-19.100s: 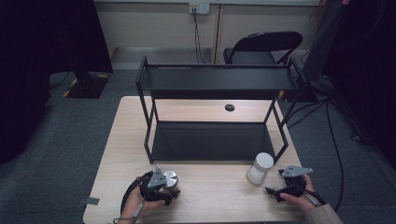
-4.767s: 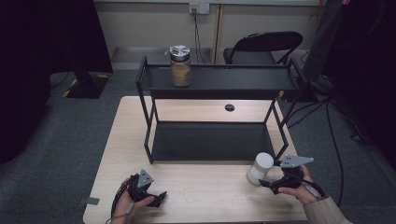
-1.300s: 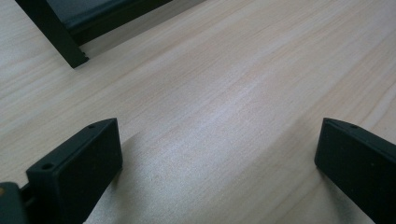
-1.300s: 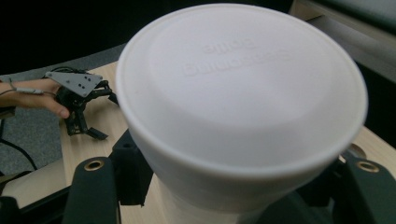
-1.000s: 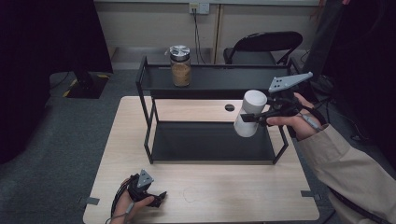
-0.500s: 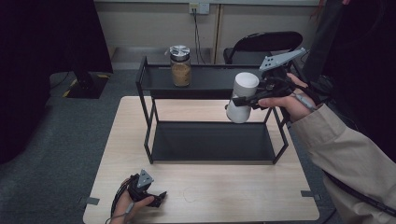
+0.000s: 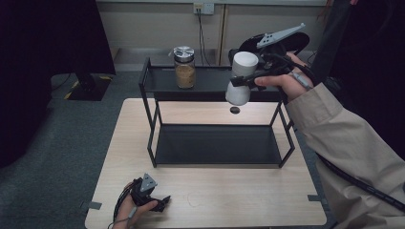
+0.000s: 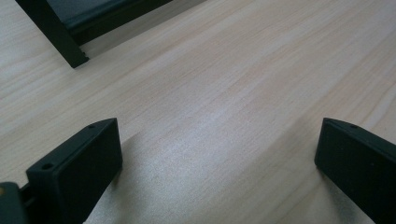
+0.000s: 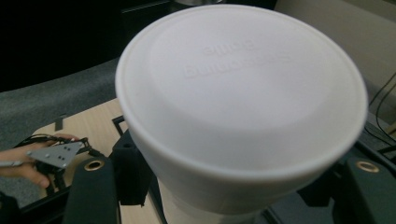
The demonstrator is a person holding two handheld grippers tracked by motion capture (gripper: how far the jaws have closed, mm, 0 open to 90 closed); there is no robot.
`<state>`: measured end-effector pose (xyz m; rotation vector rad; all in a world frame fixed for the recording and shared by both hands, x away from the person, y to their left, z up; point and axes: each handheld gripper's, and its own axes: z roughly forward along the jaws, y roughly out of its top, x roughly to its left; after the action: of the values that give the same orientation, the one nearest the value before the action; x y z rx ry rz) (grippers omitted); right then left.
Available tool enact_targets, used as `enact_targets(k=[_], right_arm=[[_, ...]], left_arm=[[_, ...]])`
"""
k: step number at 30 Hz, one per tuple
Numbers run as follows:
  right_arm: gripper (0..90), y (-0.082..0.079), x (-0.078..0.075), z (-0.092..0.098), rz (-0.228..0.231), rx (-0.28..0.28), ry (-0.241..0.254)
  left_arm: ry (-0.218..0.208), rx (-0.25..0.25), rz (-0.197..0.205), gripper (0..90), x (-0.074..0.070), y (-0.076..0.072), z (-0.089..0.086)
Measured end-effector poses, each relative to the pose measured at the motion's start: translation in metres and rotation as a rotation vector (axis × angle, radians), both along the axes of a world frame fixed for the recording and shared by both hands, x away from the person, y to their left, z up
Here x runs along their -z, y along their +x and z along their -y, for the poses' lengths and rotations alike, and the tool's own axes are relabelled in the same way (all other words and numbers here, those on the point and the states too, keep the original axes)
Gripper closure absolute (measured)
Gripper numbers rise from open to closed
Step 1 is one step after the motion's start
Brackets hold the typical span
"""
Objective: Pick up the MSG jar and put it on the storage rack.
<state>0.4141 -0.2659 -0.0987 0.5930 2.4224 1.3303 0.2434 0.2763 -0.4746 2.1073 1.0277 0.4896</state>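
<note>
Lifted higher, right claw (image 7: 246, 81) pinching white bottle (image 7: 241, 78) nears shelf (image 7: 210, 86) by glass jar (image 7: 184, 67); left claw (image 7: 162, 202) spread

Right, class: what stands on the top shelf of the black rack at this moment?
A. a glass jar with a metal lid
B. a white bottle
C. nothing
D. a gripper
A: the glass jar stands on the top shelf, while the white bottle hangs tilted in the right gripper, off the shelf.

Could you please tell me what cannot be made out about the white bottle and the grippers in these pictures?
- White bottle: contents hidden by its opaque wall; embossed lid lettering blurred in the right gripper view.
- Right gripper: pad contact hidden behind the bottle, high view.
- Left gripper: too small in the high view to judge.
</note>
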Motion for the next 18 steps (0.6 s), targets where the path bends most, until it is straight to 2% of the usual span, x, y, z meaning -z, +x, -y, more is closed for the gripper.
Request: enact_targets(k=[7, 11, 18], right_arm=[[34.4, 0.012, -0.005, -0.009, -0.003, 0.049, 0.005], [34.4, 0.019, -0.008, -0.019, -0.001, 0.079, -0.014], [34.3, 0.033, -0.007, -0.026, -0.011, 0.123, 0.000]], left_arm=[[0.000, 0.000, 0.000, 0.0, 0.000, 0.000, 0.000], [0.000, 0.001, 0.000, 0.0, 0.000, 0.000, 0.000], [0.000, 0.001, 0.000, 0.0, 0.000, 0.000, 0.000]])
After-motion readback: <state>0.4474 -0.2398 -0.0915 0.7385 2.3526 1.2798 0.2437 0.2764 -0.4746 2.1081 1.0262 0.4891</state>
